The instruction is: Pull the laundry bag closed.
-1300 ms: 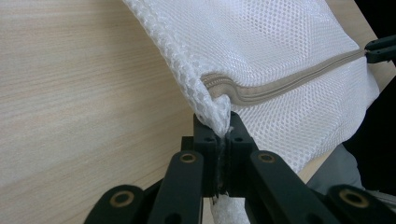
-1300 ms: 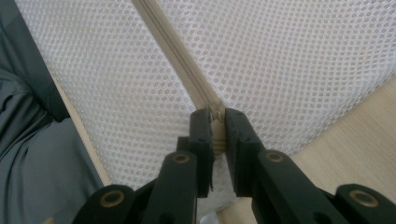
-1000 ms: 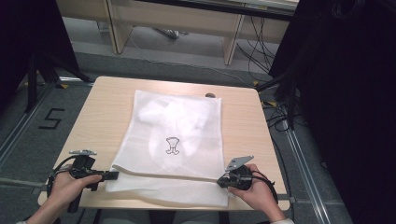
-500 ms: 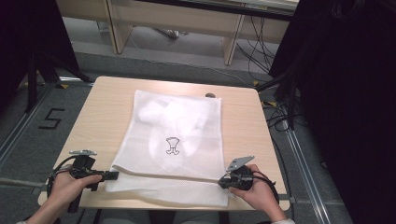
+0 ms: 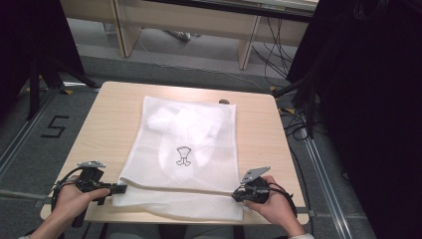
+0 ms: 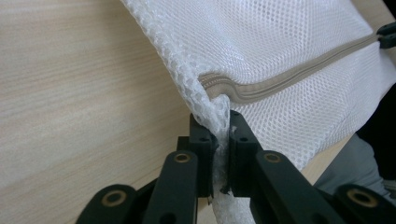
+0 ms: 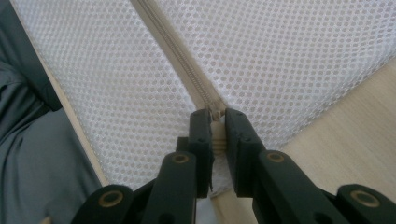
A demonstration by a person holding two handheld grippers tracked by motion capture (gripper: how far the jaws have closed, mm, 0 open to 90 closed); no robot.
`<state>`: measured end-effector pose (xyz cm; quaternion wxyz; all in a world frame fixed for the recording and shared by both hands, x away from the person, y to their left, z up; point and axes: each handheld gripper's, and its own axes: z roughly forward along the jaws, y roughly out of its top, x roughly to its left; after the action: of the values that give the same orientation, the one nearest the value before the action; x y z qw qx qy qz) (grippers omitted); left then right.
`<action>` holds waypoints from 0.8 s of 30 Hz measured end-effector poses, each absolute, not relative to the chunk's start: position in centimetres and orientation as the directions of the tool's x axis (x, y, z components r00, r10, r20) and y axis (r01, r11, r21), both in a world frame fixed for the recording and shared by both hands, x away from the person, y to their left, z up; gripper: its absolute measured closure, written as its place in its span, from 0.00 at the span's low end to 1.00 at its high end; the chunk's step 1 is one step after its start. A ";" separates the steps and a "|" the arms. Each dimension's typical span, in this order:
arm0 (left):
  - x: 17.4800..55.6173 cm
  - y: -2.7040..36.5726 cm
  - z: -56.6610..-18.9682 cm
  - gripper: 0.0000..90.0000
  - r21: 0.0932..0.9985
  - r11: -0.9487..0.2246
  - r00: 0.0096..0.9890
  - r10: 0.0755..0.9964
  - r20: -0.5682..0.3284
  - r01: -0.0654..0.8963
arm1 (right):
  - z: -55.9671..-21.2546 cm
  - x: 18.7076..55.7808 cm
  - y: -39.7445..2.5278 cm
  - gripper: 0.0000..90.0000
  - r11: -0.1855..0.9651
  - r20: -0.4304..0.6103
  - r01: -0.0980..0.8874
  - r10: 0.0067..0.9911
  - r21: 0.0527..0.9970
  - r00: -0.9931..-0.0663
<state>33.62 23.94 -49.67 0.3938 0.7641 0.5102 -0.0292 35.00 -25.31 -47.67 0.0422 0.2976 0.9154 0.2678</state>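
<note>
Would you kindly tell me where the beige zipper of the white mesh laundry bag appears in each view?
High view: beige zipper crosses the bag's near end.
Left gripper view: runs from centre to upper right.
Right gripper view: runs from the top down to the centre.
Shared landmark: wooden table.

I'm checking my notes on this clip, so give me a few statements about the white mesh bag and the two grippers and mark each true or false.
1. The white mesh zip bag lies flat on the light wooden table. True.
2. The left gripper is open and clear of the bag. False: its jaws pinch the mesh at the bag's corner, by the end of the beige zipper.
3. The right gripper is shut at the zipper's other end. True.
4. The bag holds a red garment. False: what shows through the mesh is white cloth with a small dark print.
5. The zipper runs along the bag's far edge. False: it runs near the person's side, between the grippers.
</note>
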 end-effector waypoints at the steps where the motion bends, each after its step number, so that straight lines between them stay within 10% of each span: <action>1: 33.6 23.9 -49.8 0.86 0.571 -0.184 0.483 0.762 -0.431 0.800 | -47.7 35.0 -25.3 0.89 0.673 0.087 0.527 0.571 0.519 -0.816; 14: 33.0 25.2 -48.3 0.44 0.735 -0.130 0.462 0.845 -0.268 0.665 | -46.6 35.3 -26.3 0.68 0.452 0.085 0.552 0.715 0.701 -0.694; 24: 32.7 25.8 -48.1 0.45 0.756 -0.094 0.438 0.858 -0.268 0.648 | -46.4 35.5 -27.2 0.67 0.392 0.109 0.604 0.772 0.694 -0.626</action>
<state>32.75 25.85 -48.10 0.4319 0.7295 0.5162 0.1216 35.47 -27.22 -46.35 0.1160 0.4166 0.8261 0.3614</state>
